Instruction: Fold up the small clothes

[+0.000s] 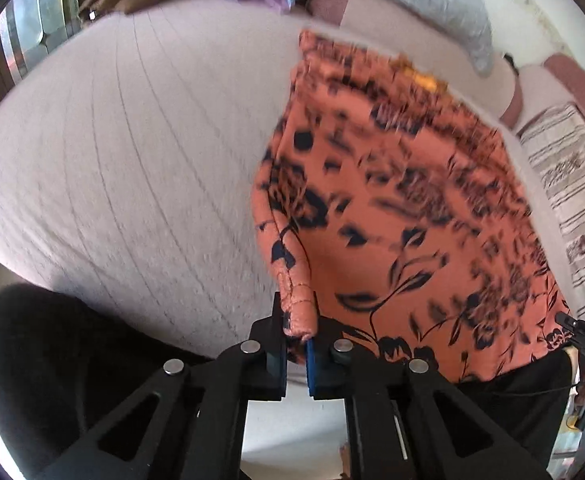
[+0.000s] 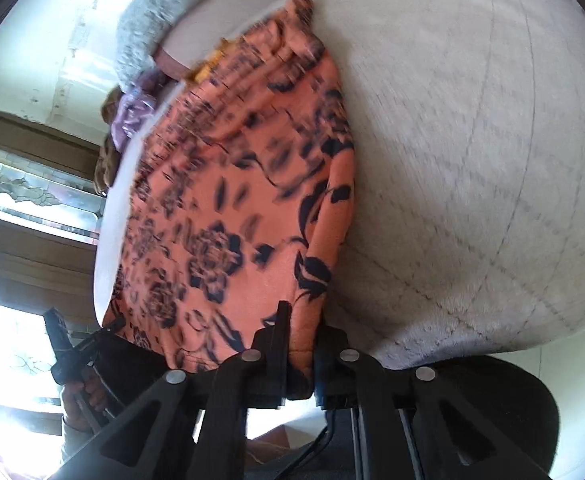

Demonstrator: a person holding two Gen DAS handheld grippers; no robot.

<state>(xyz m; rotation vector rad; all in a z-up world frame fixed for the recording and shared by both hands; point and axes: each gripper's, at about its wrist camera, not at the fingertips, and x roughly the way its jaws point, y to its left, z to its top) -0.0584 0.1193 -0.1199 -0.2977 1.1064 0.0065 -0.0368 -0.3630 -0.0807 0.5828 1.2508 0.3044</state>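
The left tool (image 1: 297, 342) is clamped on a hemmed corner of the orange floral garment (image 1: 404, 216); the right tool (image 2: 299, 354) pinches its other near edge. The garment lies stretched across the pale quilted bed (image 1: 132, 160), with a grey blanket (image 1: 432, 4) beyond.

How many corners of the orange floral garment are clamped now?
2: left hand-held gripper grips one near corner of the orange floral garment, right hand-held gripper the other.

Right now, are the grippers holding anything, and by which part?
Both hold the orange floral garment at its near edge: the left gripper is shut on its near-left corner hem, the right gripper on its near-right corner.
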